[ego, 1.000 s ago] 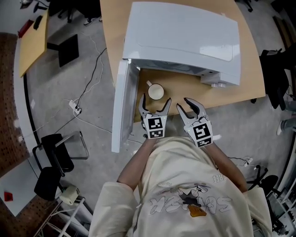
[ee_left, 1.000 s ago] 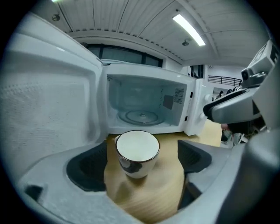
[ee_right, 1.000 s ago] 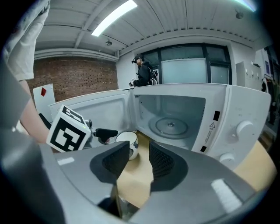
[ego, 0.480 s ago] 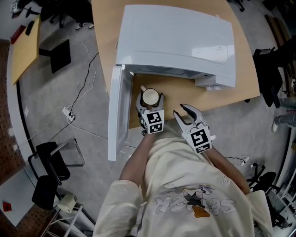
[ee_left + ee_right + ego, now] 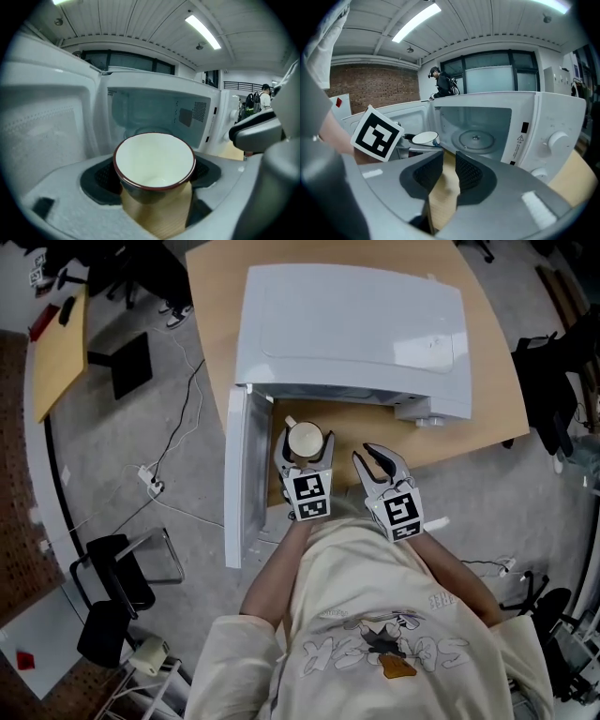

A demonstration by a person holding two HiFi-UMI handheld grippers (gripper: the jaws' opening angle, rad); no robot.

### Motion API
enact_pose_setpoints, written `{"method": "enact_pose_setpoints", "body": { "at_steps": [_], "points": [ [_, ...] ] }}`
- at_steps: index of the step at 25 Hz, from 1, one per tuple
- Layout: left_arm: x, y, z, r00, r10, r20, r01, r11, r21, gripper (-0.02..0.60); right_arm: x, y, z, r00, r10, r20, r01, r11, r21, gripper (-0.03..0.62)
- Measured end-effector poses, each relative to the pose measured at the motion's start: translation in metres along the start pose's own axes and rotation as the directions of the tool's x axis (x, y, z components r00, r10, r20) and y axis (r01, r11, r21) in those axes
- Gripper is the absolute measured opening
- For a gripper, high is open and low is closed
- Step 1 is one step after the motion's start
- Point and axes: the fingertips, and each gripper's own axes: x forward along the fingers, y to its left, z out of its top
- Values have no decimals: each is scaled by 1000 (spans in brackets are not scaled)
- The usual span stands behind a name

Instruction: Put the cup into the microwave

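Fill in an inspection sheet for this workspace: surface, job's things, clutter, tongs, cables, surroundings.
Surface: wooden table, bare at its edges.
Job's things: microwave on table, door open; cup in front of its opening.
Clutter: nothing seen.
Tongs: left tongs shut on cup; right tongs empty, jaws slightly apart, just been closing.
Cables: cable and power strip on floor.
Surroundings: black chairs, second table at left.

White cup (image 5: 154, 161) w/ dark-red rim; white microwave (image 5: 352, 334)
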Motion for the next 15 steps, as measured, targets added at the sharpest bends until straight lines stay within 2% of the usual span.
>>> {"method": "enact_pose_setpoints", "body": {
  "at_steps": [4, 8, 15],
  "points": [
    [14, -13, 29, 999, -40, 26, 39, 998, 50, 400, -5, -11, 4, 998, -53, 26, 52, 998, 24, 8],
    [38, -15, 44, 997, -64, 34, 61, 994, 90, 400, -8, -15, 9, 996, -71, 47, 67, 995, 70, 6],
    [80, -28, 60, 992, -115, 51, 110, 989, 101, 400, -24, -30, 13, 989, -138, 59, 132, 986, 98, 6]
  ]
}}
